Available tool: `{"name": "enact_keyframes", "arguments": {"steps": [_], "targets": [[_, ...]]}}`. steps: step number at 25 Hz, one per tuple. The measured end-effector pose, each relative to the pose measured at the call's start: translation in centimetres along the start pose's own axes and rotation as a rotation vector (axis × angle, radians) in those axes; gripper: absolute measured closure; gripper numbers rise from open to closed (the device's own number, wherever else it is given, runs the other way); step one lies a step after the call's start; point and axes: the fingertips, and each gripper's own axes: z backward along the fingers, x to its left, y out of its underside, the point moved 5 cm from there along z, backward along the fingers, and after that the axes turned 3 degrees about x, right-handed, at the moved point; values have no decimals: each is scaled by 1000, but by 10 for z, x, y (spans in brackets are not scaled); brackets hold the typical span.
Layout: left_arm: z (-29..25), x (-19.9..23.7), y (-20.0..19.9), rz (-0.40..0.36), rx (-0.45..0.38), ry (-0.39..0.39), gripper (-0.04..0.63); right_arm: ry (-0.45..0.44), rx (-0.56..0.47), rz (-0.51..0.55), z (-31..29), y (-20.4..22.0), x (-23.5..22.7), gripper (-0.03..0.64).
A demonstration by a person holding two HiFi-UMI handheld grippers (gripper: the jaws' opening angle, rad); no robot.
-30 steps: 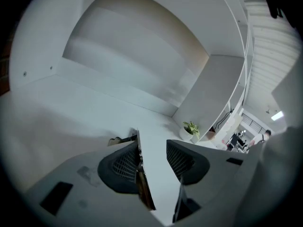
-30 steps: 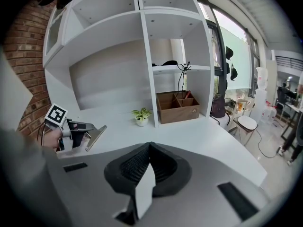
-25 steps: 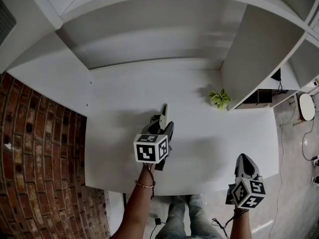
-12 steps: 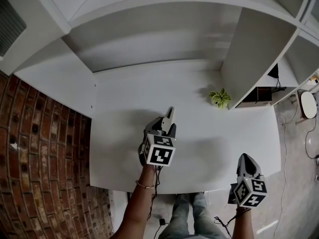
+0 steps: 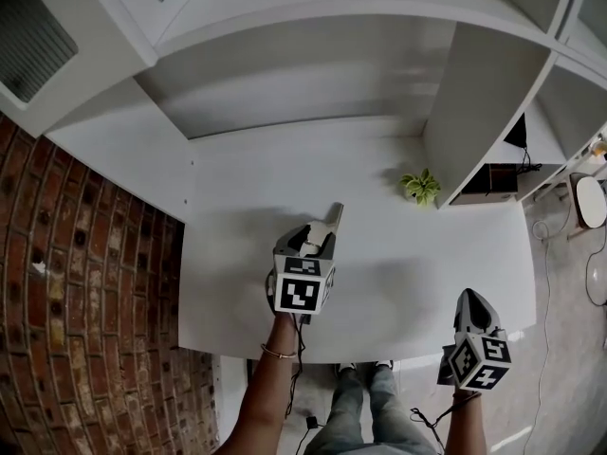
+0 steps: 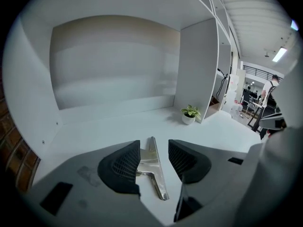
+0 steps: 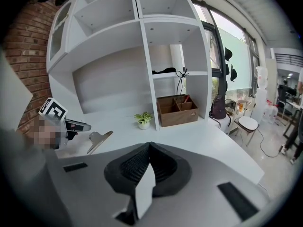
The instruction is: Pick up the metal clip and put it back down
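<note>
The metal clip (image 6: 154,167) is a shiny steel spring clip lying on the white desk (image 5: 427,263). It sits between the jaws of my left gripper (image 6: 154,148), close to the left pad, with a gap to the right pad. The jaws stand apart, so this gripper is open. From the head view the clip (image 5: 333,217) pokes out ahead of the left gripper (image 5: 322,240). The right gripper view shows the clip (image 7: 99,140) resting low on the desk. My right gripper (image 5: 471,299) hovers off the desk's front right edge, shut on nothing (image 7: 149,148).
A small potted plant (image 5: 418,186) stands at the back right beside a white shelf divider (image 5: 474,112). A wooden box (image 7: 177,109) sits in the shelf bay beyond. A brick wall (image 5: 85,301) borders the left. A round stool (image 7: 246,124) stands off right.
The left gripper has tipped forward and shifted slightly right with the clip at its jaws. The right gripper has stayed where it was.
</note>
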Motion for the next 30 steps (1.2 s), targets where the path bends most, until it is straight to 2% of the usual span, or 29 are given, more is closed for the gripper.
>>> {"name": "enact_keyframes", "arguments": {"steps": [7,18,27,30], "targets": [[41,-1,-8,59,-62,-35,410,-48,-26,25,7,-13,4,615],[142,-15,-10,194,-206,-142,413,-179,-101,91,29,-49,28,615],[212,-35,10,328,-308,-190,545,-328,-152,180,46,-70,52,615],[230,-38,20,376,-338,-206,568,-361,-162,205,51,-75,58,615]]}}
